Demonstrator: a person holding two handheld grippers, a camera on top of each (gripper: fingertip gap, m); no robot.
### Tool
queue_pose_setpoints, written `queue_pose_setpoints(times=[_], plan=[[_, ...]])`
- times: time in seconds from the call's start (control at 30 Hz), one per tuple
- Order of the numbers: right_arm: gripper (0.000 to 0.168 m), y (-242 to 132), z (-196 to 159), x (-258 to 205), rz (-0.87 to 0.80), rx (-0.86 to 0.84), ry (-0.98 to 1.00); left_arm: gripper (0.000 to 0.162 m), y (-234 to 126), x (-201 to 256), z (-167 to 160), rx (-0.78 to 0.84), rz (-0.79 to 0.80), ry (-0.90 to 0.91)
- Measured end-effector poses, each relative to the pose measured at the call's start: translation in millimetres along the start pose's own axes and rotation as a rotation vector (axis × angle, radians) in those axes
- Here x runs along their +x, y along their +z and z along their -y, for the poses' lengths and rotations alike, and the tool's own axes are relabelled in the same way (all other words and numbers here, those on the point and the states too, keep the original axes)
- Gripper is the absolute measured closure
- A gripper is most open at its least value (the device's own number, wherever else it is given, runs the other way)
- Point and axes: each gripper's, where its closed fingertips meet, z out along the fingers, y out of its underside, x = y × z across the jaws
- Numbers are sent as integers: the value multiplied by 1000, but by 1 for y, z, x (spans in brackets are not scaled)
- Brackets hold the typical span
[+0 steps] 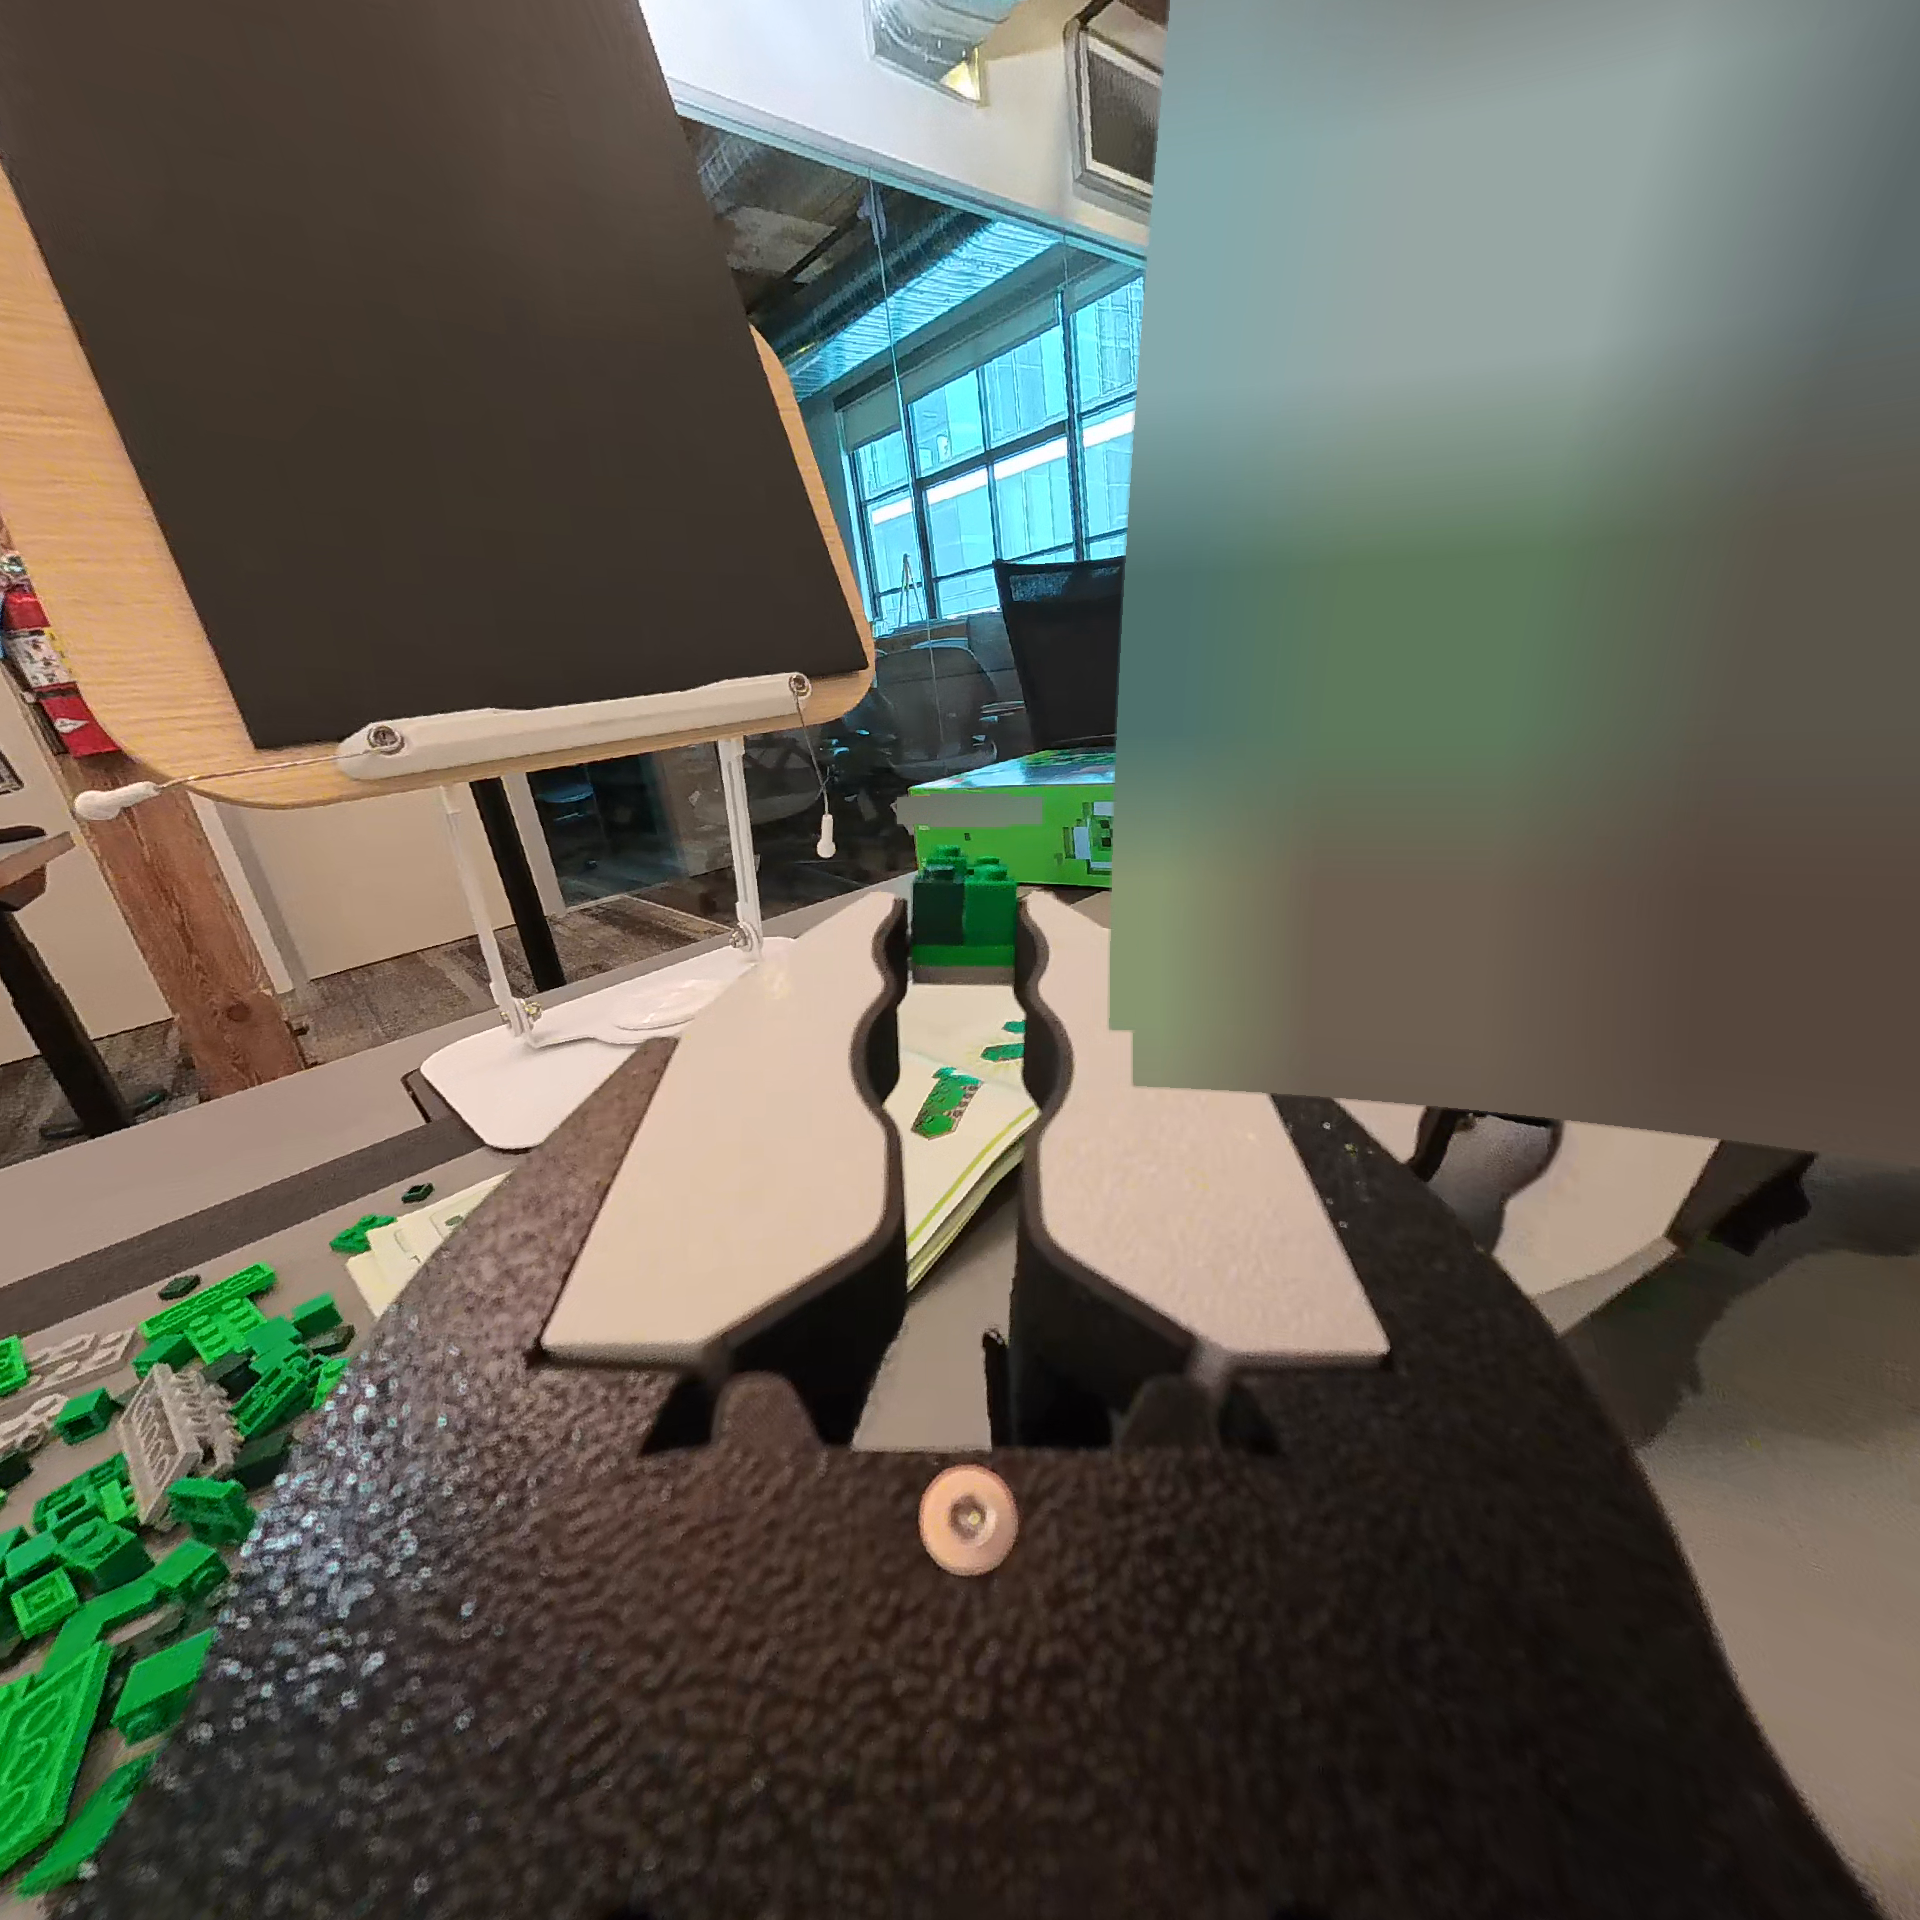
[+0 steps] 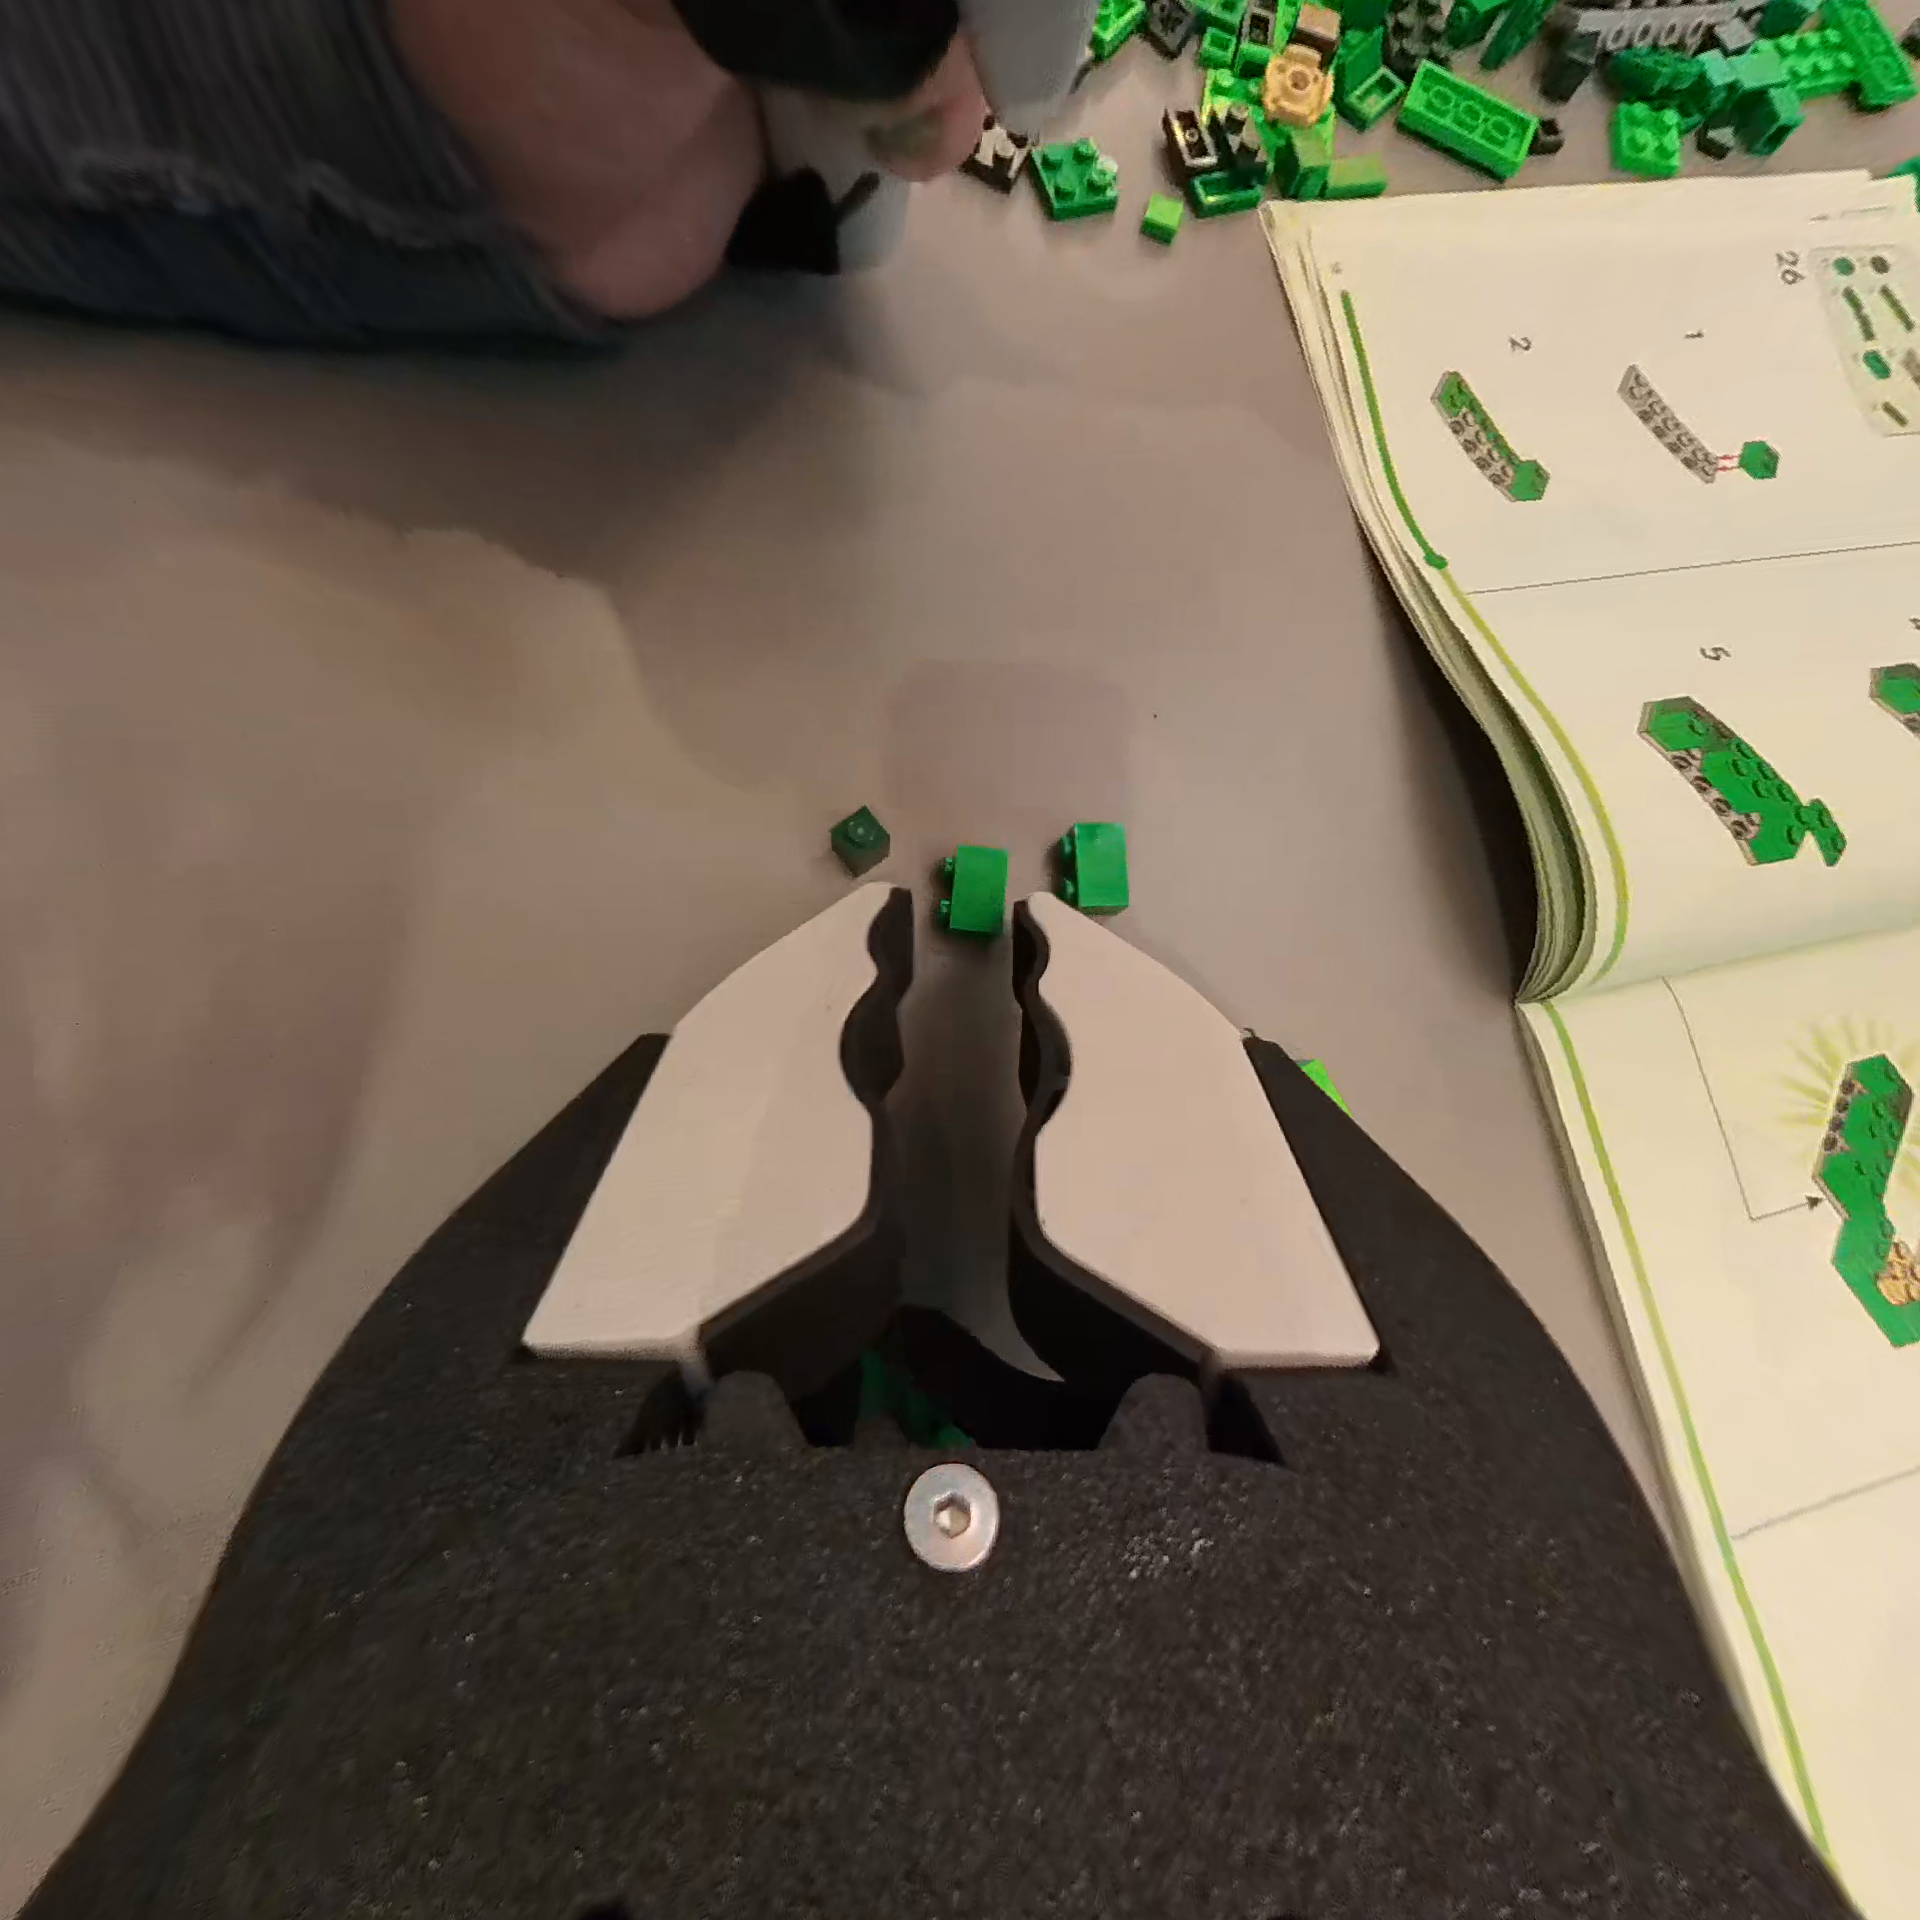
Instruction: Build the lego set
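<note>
In the left wrist view my left gripper (image 1: 961,920) is shut on a small stack of dark and bright green bricks (image 1: 961,894), held at the fingertips above the open instruction booklet (image 1: 961,1127). In the right wrist view my right gripper (image 2: 961,902) is open and low over the grey table. Its tips sit on either side of a small bright green brick (image 2: 977,881) lying on its side. A dark green single-stud brick (image 2: 860,840) lies just left of it, and another bright green brick (image 2: 1093,865) just right.
The open booklet (image 2: 1662,727) covers the right side. A pile of loose green, grey and black bricks (image 2: 1455,83) lies at the far edge and shows again (image 1: 125,1455). A person's hand (image 2: 644,156) is at the far left. A stand with a dark board (image 1: 416,364) and a green box (image 1: 1018,821) are behind. There is about 15 centimetres between the tips of the two grippers.
</note>
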Motion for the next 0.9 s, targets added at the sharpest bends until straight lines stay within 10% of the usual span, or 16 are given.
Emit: queue_pose_setpoints(times=[0.67,0.9], plan=[[161,6,5,26,47,-101,24,144,3,8,-4,-18,-35,-3],[161,-47,-2,15,46,-34,108,144,4,13,-5,-30,-44,31]])
